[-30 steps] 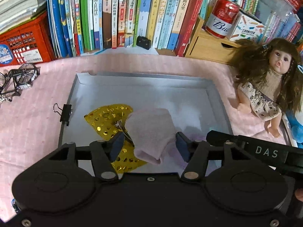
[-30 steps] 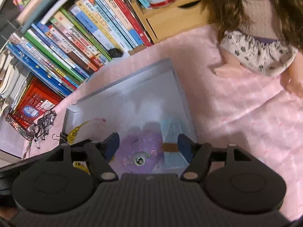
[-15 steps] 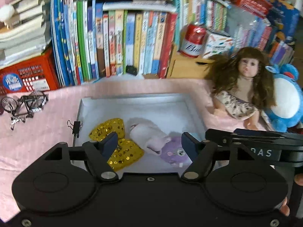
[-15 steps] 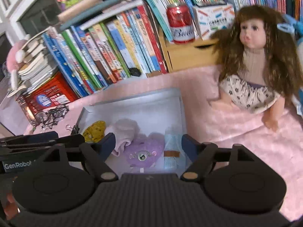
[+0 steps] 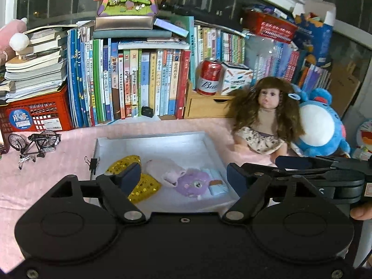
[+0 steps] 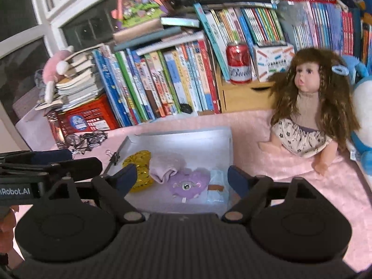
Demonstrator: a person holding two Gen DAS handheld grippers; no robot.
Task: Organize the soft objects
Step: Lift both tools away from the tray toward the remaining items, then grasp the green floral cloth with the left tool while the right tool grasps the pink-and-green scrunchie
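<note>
A shallow silver tray (image 5: 162,139) (image 6: 181,137) lies on the pink cloth. In it, left to right, lie a gold sequin bow (image 5: 144,187) (image 6: 139,162), a pale pink folded cloth (image 5: 166,171) (image 6: 164,165), a purple one-eyed plush (image 5: 193,182) (image 6: 188,184) and a light blue folded cloth (image 5: 216,182) (image 6: 216,186). My left gripper (image 5: 183,177) hangs above the tray's near side, its jaws opening with nothing between them. My right gripper (image 6: 180,177) does the same, jaws opening and empty. Each gripper shows at the edge of the other's view.
A long-haired doll (image 5: 267,116) (image 6: 309,107) sits right of the tray, a blue plush (image 5: 323,125) beside it. Books (image 5: 139,83), a red can (image 5: 209,78) on a wooden drawer, and a red crate (image 5: 34,116) line the back. A toy bicycle (image 5: 34,144) stands left; a binder clip (image 5: 93,164) grips the tray's left rim.
Both grippers have let go and pulled back and up from the tray. The pink cloth left the left jaws and the purple plush the right; both now lie in the tray. Jaws widened.
</note>
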